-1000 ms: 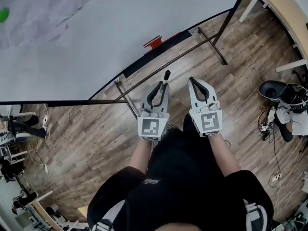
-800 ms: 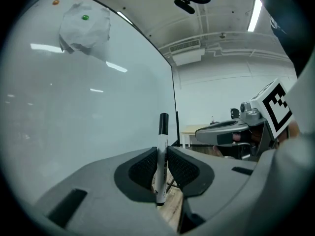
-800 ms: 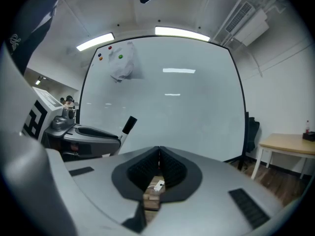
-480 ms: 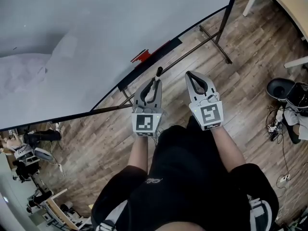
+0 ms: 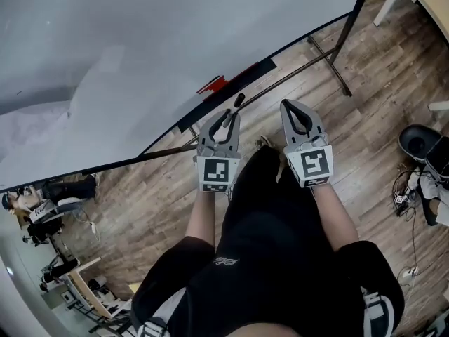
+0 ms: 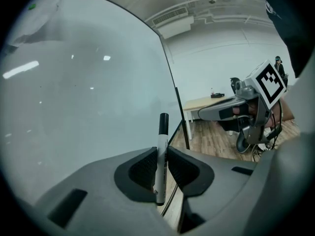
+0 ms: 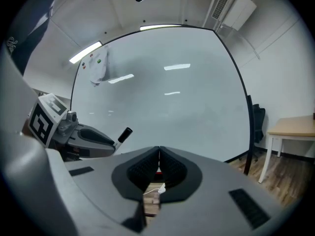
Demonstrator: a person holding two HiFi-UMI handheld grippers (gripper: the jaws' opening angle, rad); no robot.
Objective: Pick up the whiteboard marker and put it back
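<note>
The left tool (image 5: 227,116) is clamped on the white, black-capped whiteboard marker (image 6: 160,154), upright before the large white whiteboard (image 5: 140,41). The pickup is done. The return, probably to the black ledge (image 5: 247,71), isn't. The right tool (image 5: 292,107) is closed and empty.

Left claw (image 5: 229,115) gripping marker (image 6: 161,132), right claw (image 5: 290,106) closed

whiteboard marker (image 6: 161,140) | white barrel, black cap (cap end forward) | upright | clamped between left hand-held gripper (image 5: 226,116) jaws
</note>
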